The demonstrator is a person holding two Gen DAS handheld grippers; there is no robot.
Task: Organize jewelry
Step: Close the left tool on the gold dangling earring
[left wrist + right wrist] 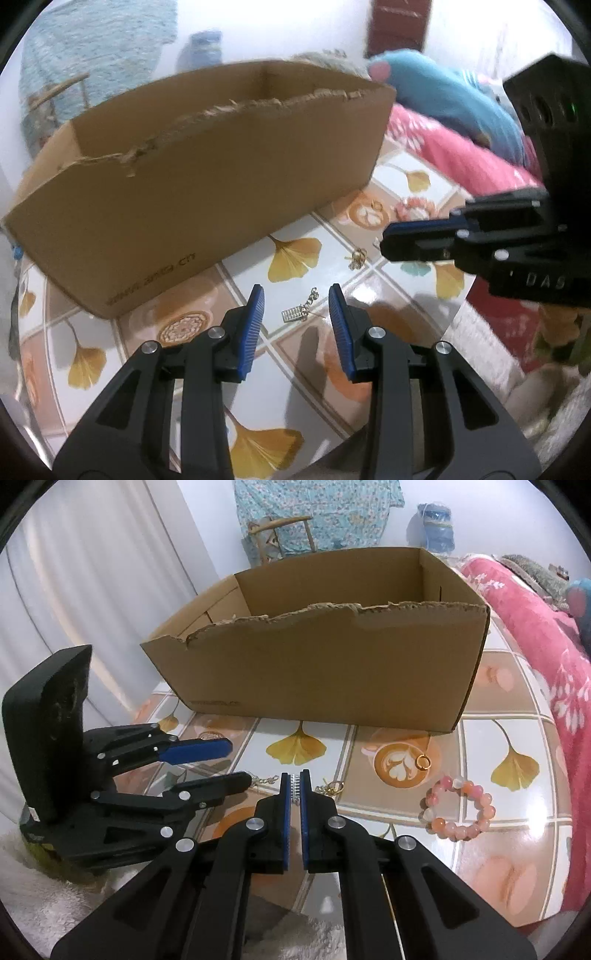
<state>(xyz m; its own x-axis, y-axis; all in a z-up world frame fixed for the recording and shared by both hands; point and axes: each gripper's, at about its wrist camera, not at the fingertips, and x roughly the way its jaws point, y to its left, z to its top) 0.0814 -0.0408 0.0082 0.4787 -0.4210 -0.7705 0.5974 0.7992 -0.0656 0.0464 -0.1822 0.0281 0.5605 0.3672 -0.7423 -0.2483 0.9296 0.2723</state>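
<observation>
Right gripper (pixel 294 775) clamped on small silver clip (pixel 294 788), teeth row running along the fingers. Left gripper (pixel 295 295) open over earring (pixel 300 312), near box (pixel 221 177).

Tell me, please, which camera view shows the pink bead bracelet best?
The right wrist view: the bracelet lies whole and sharp on the table, right of the right gripper. In the left wrist view it is mostly hidden, only a blurred pink patch beyond the right gripper.

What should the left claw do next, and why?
Probably lower the left claw and close on the silver chain charm: its open fingers frame the charm, which lies loose on the table, outside the cardboard box.
</observation>
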